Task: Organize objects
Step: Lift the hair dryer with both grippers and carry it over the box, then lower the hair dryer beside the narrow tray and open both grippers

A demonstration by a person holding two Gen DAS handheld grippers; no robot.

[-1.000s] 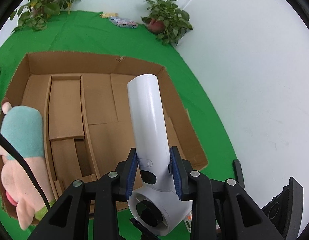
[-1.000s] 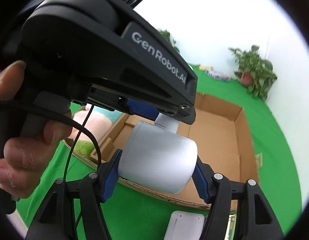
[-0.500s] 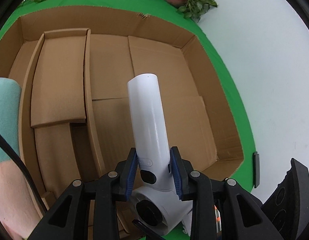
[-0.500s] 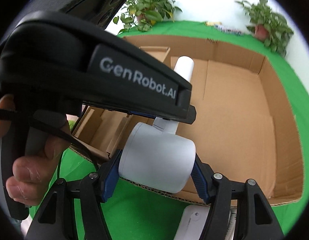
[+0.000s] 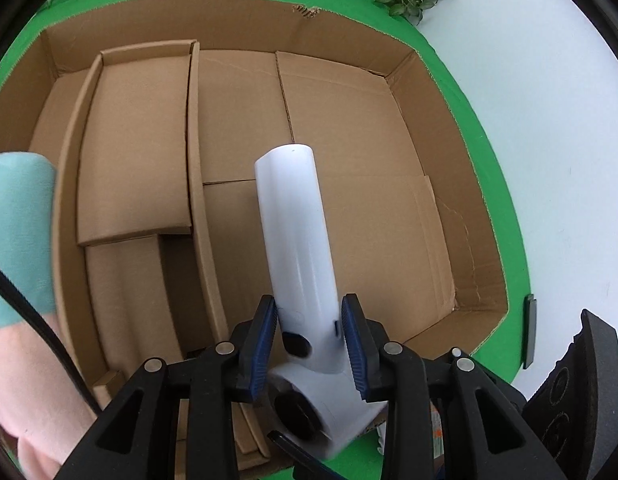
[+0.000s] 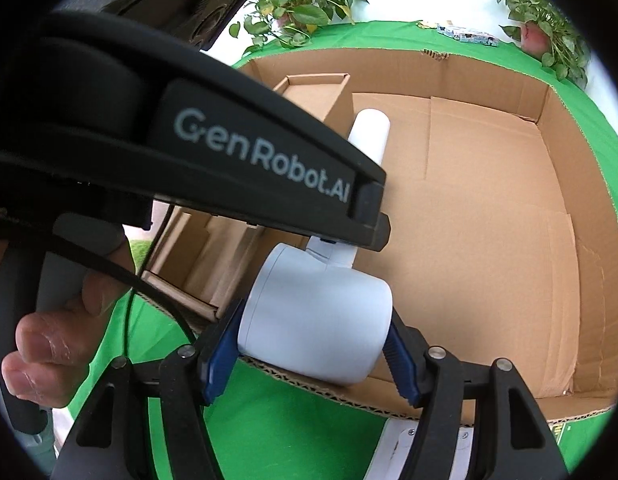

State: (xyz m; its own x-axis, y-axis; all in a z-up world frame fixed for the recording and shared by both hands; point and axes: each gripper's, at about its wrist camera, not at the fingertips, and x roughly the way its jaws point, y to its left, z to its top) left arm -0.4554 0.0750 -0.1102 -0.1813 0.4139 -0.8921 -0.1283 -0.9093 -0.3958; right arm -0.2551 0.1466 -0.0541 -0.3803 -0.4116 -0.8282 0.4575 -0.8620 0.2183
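A white hair dryer (image 5: 297,232) hangs over the near edge of an open cardboard box (image 5: 237,20), its handle pointing into the box. My left gripper (image 5: 309,340) straddles the handle just above the head. Its jaws are opening, and a thin gap shows on each side of the handle. In the right wrist view my right gripper (image 6: 313,356) is shut on the dryer's round head (image 6: 317,320). The left tool's black housing (image 6: 229,148) crosses above it and hides the middle of the handle.
Folded cardboard inserts (image 5: 133,152) lie along the left side of the box (image 6: 469,68). A teal and pink plush toy (image 5: 17,216) leans at its left wall. A hand (image 6: 49,344) holds the left tool. A white device (image 6: 425,452) lies on the green cloth. Potted plants (image 6: 301,8) stand at the back.
Both grippers sank and tipped downward, bringing the dryer low over the box. The handle has turned slightly between the left jaws, which were tight on it and now show small gaps.
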